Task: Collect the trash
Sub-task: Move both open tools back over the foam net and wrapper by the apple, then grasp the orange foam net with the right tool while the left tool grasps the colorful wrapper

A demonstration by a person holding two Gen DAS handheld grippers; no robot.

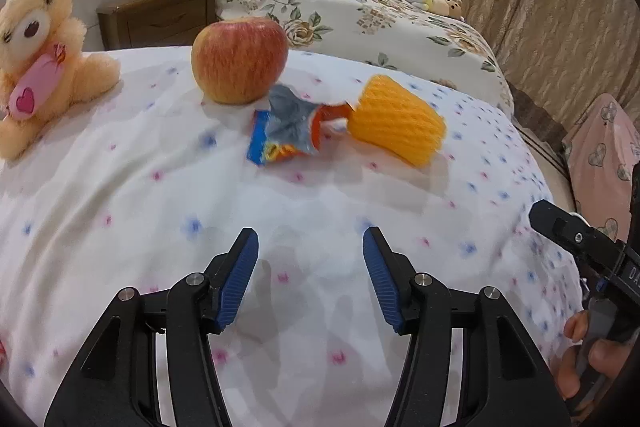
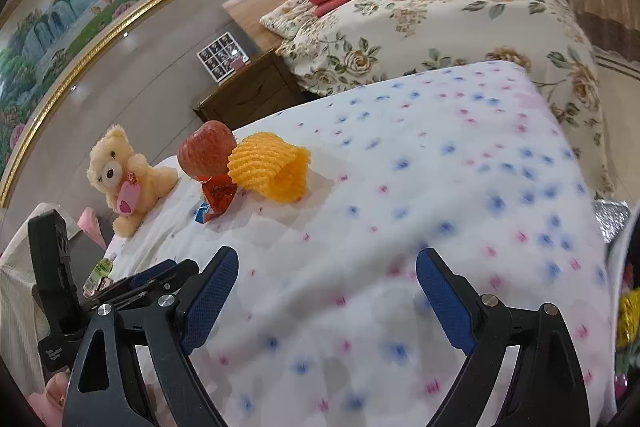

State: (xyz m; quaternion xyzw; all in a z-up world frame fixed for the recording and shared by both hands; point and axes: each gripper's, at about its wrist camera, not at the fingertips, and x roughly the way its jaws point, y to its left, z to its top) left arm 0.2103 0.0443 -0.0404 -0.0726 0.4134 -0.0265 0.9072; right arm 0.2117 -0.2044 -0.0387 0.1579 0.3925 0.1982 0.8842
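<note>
A crumpled blue, orange and silver snack wrapper (image 1: 286, 129) lies on the flowered white bedspread (image 1: 120, 207), touching a yellow foam fruit net (image 1: 396, 119) on its right. A red apple (image 1: 240, 61) stands just behind the wrapper. My left gripper (image 1: 311, 247) is open and empty, low over the bedspread, short of the wrapper. In the right wrist view the wrapper (image 2: 216, 195), the net (image 2: 272, 165) and the apple (image 2: 208, 149) sit far ahead on the left. My right gripper (image 2: 326, 267) is open and empty over the spread.
A cream teddy bear (image 1: 38, 55) with a pink heart sits at the left of the bedspread; it also shows in the right wrist view (image 2: 124, 179). A second bed (image 1: 360, 15) with a floral cover, folded blankets and soft toys stands behind. A wooden nightstand (image 1: 160, 17) stands between them.
</note>
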